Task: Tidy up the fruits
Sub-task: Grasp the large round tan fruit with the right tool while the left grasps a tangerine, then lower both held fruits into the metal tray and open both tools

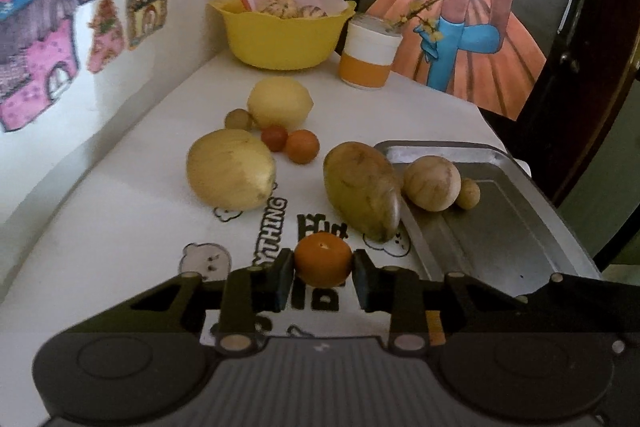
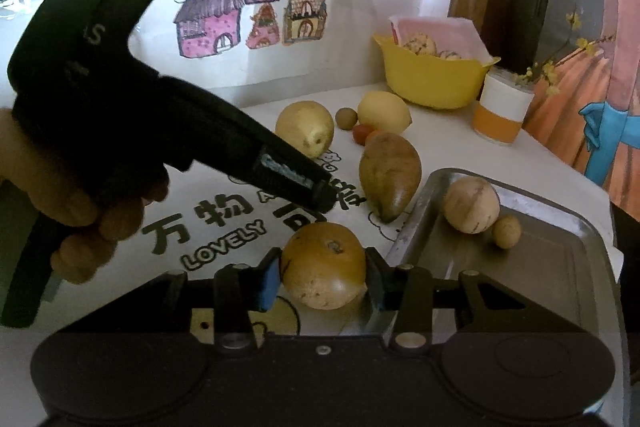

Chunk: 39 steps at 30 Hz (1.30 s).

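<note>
Slippage is my main worry: both fruits are round and smooth, pinched only at their widest points. My left gripper [image 1: 322, 273] is clenched on a small orange [image 1: 323, 259], jaws pressing its two sides; my right gripper [image 2: 323, 283] is grasping a larger yellow-brown fruit [image 2: 324, 265] the same way, and I judge either could roll out if I swing fast or tilt.

From the left wrist view the metal tray [image 1: 504, 227] sits at about two o'clock, already carrying a tan round fruit [image 1: 431, 183] and a small nut-like fruit [image 1: 468, 193] touching it. I'd guess the tray is where these go. A mango [image 1: 362, 189] lies against the tray's near-left rim at one o'clock, so a low sweep across could knock it.

In the right wrist view the other handheld gripper's body and the hand [image 2: 76, 223] holding it fill ten o'clock, close over my fruit; the two tools could collide if both head for the tray together.

Further off at twelve o'clock: a lemon [image 1: 280, 103], a pale oval fruit [image 1: 231, 169], two small red-orange fruits, a yellow bowl [image 1: 280, 39] and a white-and-orange cup [image 1: 370, 55], all well clear.
</note>
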### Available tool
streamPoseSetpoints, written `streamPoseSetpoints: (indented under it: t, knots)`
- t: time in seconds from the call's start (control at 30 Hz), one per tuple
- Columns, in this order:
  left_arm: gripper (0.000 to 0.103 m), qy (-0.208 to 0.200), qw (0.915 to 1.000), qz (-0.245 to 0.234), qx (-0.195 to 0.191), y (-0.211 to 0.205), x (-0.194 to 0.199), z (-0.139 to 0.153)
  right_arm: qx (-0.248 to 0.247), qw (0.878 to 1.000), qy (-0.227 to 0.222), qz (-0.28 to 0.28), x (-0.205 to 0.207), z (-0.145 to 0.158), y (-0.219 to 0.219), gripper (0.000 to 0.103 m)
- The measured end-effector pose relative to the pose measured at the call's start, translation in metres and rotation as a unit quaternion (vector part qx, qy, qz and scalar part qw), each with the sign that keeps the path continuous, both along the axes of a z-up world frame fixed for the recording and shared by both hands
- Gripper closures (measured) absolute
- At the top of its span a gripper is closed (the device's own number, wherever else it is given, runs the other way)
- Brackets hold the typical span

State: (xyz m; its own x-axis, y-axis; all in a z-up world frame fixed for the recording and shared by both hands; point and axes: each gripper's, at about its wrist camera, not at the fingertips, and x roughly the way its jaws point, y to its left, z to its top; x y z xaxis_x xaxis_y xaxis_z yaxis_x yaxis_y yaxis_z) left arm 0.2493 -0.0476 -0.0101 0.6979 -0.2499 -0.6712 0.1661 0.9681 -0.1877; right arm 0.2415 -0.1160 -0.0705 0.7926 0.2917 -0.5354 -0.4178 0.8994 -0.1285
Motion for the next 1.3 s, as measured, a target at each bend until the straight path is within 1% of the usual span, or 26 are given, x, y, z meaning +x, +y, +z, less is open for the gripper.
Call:
streamPoseSetpoints:
  t: [0.23, 0.37, 0.47, 0.6, 0.67, 0.77, 0.9, 1.1, 1.3]
  knots:
    - [0.068, -0.006, 0.9999, 0.009, -0.008, 0.003, -0.019, 0.014, 0.003, 1.000, -0.027, -0.007, -0.026, 0.012, -0.007, 0.058]
    - [0.068, -0.019, 0.9997, 0.005, -0.013, -0.006, -0.023, 0.024, 0.012, 0.998, -0.044, -0.033, -0.033, 0.026, -0.027, 0.058]
    - [0.068, -0.031, 0.9993, -0.004, -0.022, -0.019, -0.023, 0.030, 0.013, 0.997, -0.052, -0.056, -0.031, 0.035, -0.050, 0.058]
    - [0.068, -0.044, 0.9982, -0.019, -0.036, -0.042, -0.014, 0.031, 0.004, 0.995, -0.054, -0.087, -0.015, 0.037, -0.082, 0.058]
    - [0.068, -0.048, 0.9977, -0.026, -0.040, -0.052, -0.008, 0.027, -0.002, 0.994, -0.051, -0.094, -0.004, 0.034, -0.094, 0.058]
    - [0.068, -0.042, 0.9974, -0.037, -0.046, -0.067, 0.005, 0.019, -0.015, 0.994, -0.047, -0.095, 0.011, 0.027, -0.105, 0.058]
    - [0.068, -0.036, 0.9973, -0.051, -0.038, -0.082, 0.020, 0.009, -0.026, 0.995, -0.037, -0.094, 0.032, 0.016, -0.119, 0.058]
    - [0.068, -0.025, 0.9969, -0.070, -0.025, -0.098, 0.034, -0.004, -0.032, 0.995, -0.024, -0.088, 0.052, 0.007, -0.123, 0.058]
    - [0.068, -0.013, 0.9972, -0.071, -0.016, -0.103, 0.040, -0.011, -0.039, 0.996, -0.005, -0.082, 0.063, 0.002, -0.124, 0.058]
